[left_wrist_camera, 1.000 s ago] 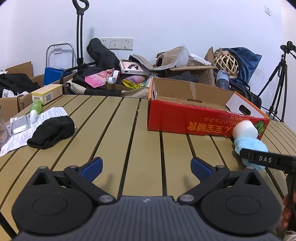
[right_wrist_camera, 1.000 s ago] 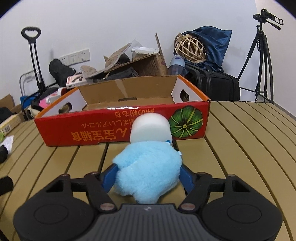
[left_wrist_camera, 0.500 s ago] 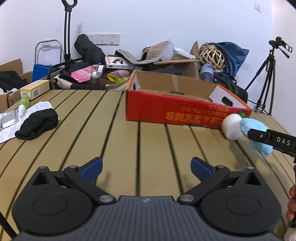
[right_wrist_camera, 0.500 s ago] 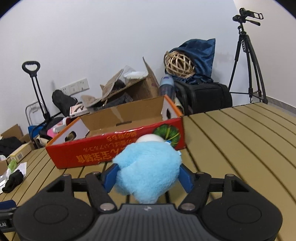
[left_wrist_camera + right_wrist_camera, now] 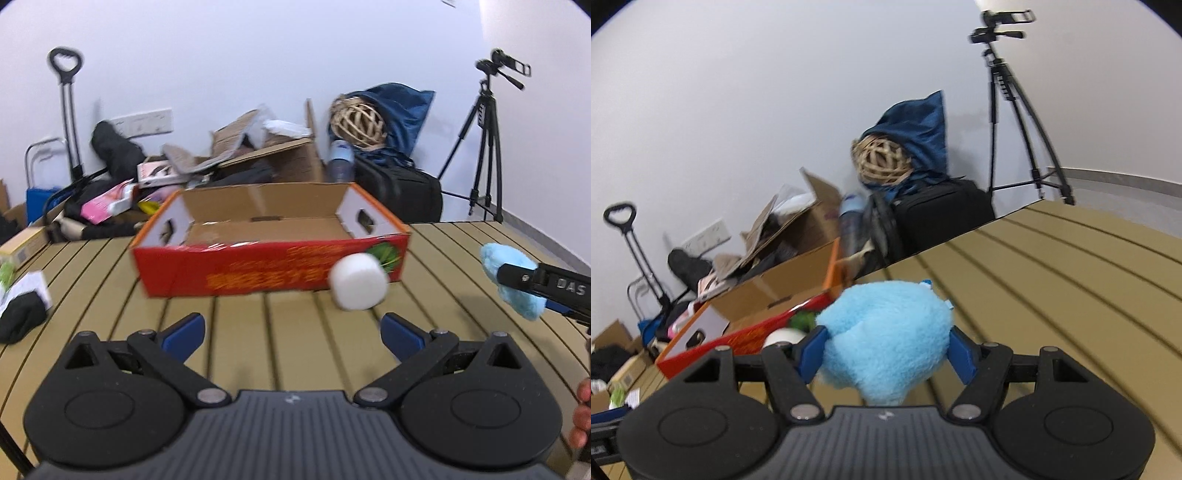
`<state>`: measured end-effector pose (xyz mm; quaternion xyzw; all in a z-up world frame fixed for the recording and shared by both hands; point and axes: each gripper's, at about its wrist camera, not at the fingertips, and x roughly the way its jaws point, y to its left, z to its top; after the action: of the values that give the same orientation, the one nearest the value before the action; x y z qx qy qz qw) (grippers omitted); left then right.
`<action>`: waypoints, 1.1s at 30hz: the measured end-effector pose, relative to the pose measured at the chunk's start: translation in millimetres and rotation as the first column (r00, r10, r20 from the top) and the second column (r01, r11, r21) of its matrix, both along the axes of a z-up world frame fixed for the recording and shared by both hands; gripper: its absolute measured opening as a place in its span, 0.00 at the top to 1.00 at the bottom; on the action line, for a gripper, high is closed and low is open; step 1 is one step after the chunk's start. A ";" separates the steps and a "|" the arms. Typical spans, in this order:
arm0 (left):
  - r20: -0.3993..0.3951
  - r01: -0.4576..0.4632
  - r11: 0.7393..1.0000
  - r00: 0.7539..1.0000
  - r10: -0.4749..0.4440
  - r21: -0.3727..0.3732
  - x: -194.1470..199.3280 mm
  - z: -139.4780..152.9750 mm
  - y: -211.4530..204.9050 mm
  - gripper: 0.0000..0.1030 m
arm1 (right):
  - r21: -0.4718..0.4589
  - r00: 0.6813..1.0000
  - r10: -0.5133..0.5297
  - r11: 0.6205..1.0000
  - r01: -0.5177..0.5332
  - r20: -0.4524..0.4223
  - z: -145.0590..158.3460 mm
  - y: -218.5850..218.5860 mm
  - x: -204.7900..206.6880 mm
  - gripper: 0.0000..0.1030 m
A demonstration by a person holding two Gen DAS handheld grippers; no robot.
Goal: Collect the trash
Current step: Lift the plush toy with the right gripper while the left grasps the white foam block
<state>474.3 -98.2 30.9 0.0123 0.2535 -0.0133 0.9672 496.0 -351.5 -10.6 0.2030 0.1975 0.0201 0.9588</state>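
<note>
I have lifted the blue fluffy toy (image 5: 886, 332) off the table; my right gripper (image 5: 884, 350) squeezes it, the red box (image 5: 273, 266) lies left. My left gripper (image 5: 291, 332) gapes empty.

Left gripper (image 5: 291, 332) is showing black linkage arms, silver pivot screws, blue fingertip pads (image 5: 184, 330) and a ribbed grey housing. Right gripper (image 5: 884, 350) is looking identical, carrying white "DAS" lettering along its side.

A fluffy light-blue plush toy (image 5: 886, 332) with a white round head (image 5: 358, 286) hangs tilted above the table.
</note>
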 end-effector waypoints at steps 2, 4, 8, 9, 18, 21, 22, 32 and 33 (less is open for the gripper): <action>-0.004 0.001 1.000 1.000 -0.001 0.021 10.0 -0.2 -17.9 0.00 | 0.016 1.000 -0.016 1.000 0.016 0.007 -0.2 -15.2 -2.4 0.34; -0.013 0.000 0.999 1.000 0.000 0.041 20.3 -2.2 -32.7 0.00 | 0.022 0.999 -0.035 0.999 0.034 0.014 -0.6 -30.4 -5.4 0.34; -0.039 0.012 0.998 0.999 -0.009 0.063 39.6 -6.7 -54.2 0.00 | 0.025 0.996 -0.081 0.996 0.080 0.023 -1.8 -59.2 -10.0 0.34; -0.044 0.010 0.998 0.999 -0.007 0.068 44.8 -7.8 -58.5 0.00 | 0.026 0.995 -0.093 0.995 0.093 0.023 -2.6 -66.3 -10.9 0.34; -0.116 -0.042 0.998 0.992 0.047 0.040 95.8 -26.1 -72.8 0.00 | 0.026 0.983 -0.183 0.983 0.183 0.000 -18.5 -121.7 -22.2 0.34; -0.123 -0.069 0.996 0.990 0.075 0.051 111.0 -33.8 -76.2 0.00 | 0.023 0.982 -0.191 0.981 0.191 -0.008 -21.9 -130.7 -25.0 0.34; -0.128 -0.075 0.996 0.988 0.081 0.051 115.8 -36.2 -76.8 0.00 | 0.012 0.982 -0.188 0.982 0.188 -0.010 -22.6 -131.5 -25.0 0.34; -0.147 -0.103 0.994 0.983 0.108 0.041 146.2 -48.0 -77.7 0.00 | -0.086 0.984 -0.178 0.980 0.177 -0.009 -21.3 -122.7 -21.7 0.34; -0.152 -0.106 0.994 0.982 0.110 0.033 148.4 -49.1 -76.5 0.00 | -0.091 0.984 -0.178 0.980 0.177 -0.010 -21.4 -121.9 -21.1 0.34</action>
<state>622.7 -174.7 -18.2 0.0095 0.3275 0.0413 0.9439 474.9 -473.3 -32.0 0.1766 0.1878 -0.0762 0.9632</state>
